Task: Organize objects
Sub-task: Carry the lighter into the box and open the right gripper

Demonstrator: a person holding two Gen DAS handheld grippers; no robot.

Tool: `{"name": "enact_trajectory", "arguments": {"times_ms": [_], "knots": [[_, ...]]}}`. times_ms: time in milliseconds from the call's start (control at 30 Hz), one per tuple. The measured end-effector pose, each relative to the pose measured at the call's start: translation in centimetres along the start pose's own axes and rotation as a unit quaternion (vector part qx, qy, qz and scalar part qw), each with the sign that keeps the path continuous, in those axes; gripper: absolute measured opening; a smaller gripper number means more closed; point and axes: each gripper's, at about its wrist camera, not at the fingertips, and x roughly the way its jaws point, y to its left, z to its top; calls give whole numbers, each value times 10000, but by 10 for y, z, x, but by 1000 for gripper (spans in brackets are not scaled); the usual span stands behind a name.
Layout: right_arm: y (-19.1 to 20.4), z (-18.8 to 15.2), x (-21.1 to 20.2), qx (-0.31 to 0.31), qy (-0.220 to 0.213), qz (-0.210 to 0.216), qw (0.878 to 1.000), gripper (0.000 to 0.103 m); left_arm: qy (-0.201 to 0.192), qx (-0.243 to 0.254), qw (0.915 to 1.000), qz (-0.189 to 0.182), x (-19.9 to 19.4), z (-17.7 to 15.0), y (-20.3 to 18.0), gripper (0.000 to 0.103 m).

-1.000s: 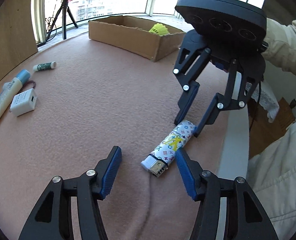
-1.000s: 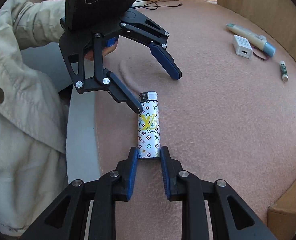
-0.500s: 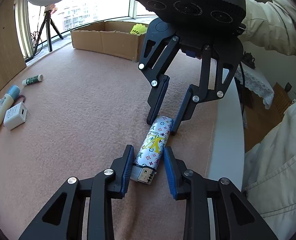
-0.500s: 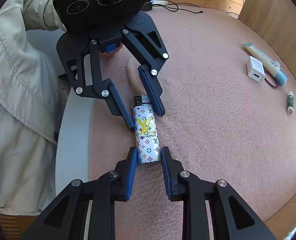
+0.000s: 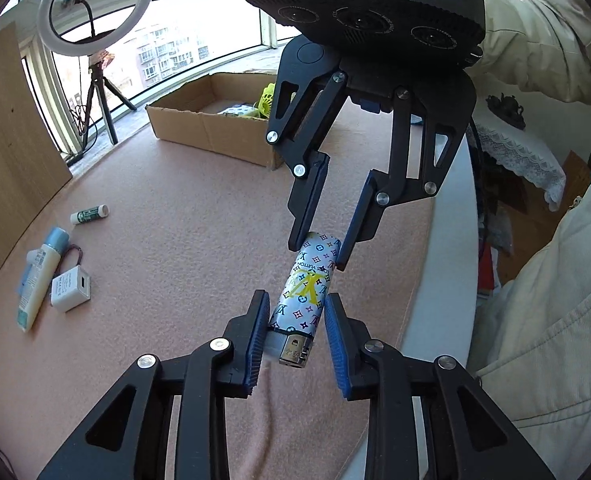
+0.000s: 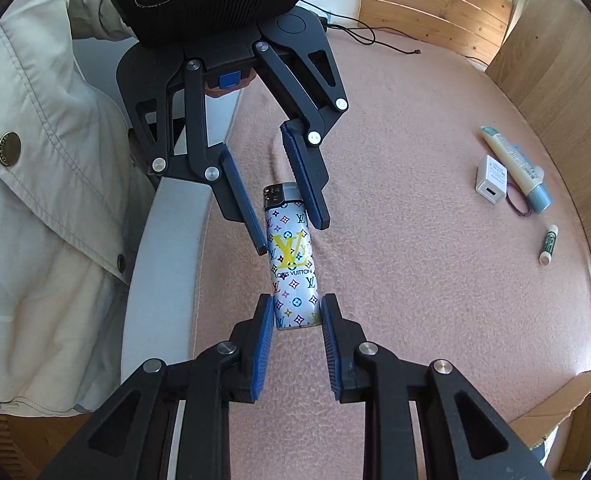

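A white lighter (image 5: pixel 306 288) with coloured monogram print and a metal cap is held in the air above the pink table cloth. My left gripper (image 5: pixel 295 310) is shut on its metal-cap end. My right gripper (image 6: pixel 298 312) is shut on its bottom end. In the right wrist view the lighter (image 6: pixel 291 264) runs straight away from me, and the left gripper (image 6: pixel 285 230) clamps its far end. In the left wrist view the right gripper (image 5: pixel 317 254) clamps the far end.
A cardboard box (image 5: pixel 215 128) with yellow items stands at the back. A tube (image 5: pixel 39 280), a white charger (image 5: pixel 70 288) and a lip balm stick (image 5: pixel 89 214) lie at left. The table's white edge (image 5: pixel 447 264) runs at right, beside the person's jacket.
The left gripper closed from open onto the lighter's cap end. Both grippers then lifted the lighter off the cloth together.
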Motion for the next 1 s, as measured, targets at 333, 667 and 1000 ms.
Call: {"name": "enact_trajectory", "arguments": {"times_ms": [333, 667, 1000], "knots": [[-29, -45, -68, -500, -314, -462, 9972, 22, -12, 48, 9979, 640, 15, 103, -12, 30], [-59, -100, -115, -313, -426, -883, 9947, 22, 13, 430, 9970, 648, 58, 190, -6, 31], [-80, -155, -128, 37, -522, -1105, 9925, 22, 169, 736, 9959, 494, 108, 243, 3, 31]]}}
